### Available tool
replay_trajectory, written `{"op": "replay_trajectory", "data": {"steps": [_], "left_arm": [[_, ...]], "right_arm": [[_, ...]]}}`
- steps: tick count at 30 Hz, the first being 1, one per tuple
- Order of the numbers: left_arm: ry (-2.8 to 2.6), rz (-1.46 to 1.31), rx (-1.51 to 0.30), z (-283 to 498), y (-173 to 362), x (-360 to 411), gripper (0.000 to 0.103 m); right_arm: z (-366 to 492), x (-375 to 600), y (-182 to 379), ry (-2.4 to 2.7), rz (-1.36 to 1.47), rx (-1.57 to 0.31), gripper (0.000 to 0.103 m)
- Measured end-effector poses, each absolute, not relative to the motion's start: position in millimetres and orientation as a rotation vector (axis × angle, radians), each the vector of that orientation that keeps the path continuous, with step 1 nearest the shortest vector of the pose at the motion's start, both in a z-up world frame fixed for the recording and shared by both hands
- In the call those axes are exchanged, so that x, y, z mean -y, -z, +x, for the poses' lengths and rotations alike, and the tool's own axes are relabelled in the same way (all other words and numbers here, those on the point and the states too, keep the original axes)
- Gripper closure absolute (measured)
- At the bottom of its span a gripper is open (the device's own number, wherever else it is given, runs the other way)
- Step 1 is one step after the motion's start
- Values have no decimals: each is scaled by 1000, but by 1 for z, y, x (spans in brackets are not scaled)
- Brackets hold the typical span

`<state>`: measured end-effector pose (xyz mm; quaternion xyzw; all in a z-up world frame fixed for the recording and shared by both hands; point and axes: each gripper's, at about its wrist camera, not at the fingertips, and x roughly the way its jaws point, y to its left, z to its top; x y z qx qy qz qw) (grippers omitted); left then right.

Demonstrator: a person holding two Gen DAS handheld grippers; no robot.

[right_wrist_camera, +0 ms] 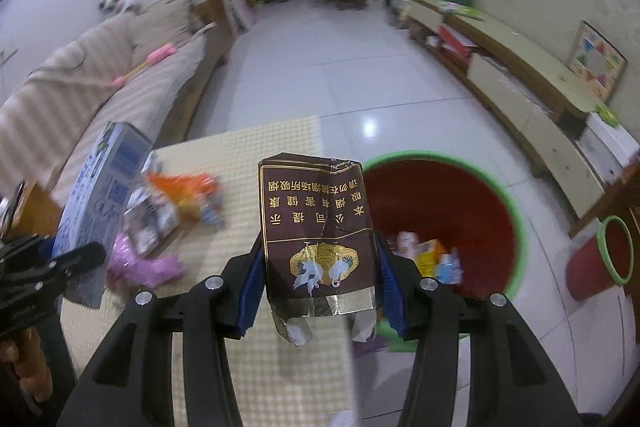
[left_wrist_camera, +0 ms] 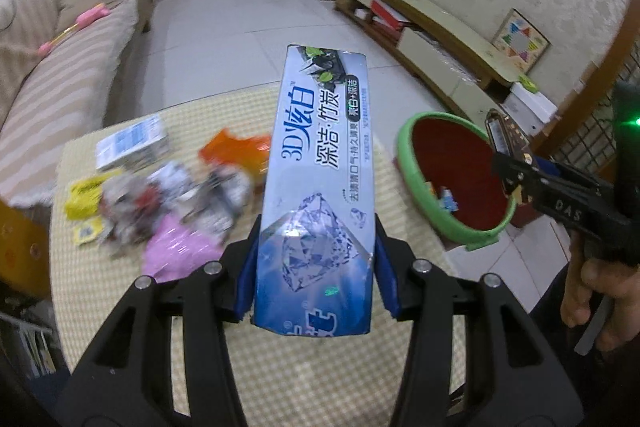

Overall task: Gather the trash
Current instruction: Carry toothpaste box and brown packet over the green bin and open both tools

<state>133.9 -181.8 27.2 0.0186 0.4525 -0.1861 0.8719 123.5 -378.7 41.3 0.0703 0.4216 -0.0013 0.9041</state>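
Left wrist view: the left gripper (left_wrist_camera: 316, 267) clamps a blue toothpaste box (left_wrist_camera: 320, 163) between its pads, held above the mat-covered table (left_wrist_camera: 280, 379). Blurred wrappers (left_wrist_camera: 168, 203) lie far left. At right, the right gripper (left_wrist_camera: 510, 167) reaches over the green-rimmed bin (left_wrist_camera: 412, 163), gripping a dark pack.

Right wrist view: the right gripper (right_wrist_camera: 320, 271) pinches a torn cigarette pack (right_wrist_camera: 316, 227) just left of the bin (right_wrist_camera: 516, 207), which already holds trash.

Both wrist views look forward over the table (left_wrist_camera: 304, 379), close up, sharing the bin (right_wrist_camera: 516, 195) and sofa (left_wrist_camera: 68, 83)
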Motion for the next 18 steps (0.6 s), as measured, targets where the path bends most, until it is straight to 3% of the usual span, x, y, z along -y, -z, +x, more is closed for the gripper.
{"op": "replay_trajectory", "data": {"steps": [18], "left_arm": [[605, 97, -959, 167, -30, 301, 56]], "right_arm": [[126, 486, -43, 198, 232, -861, 54]]}}
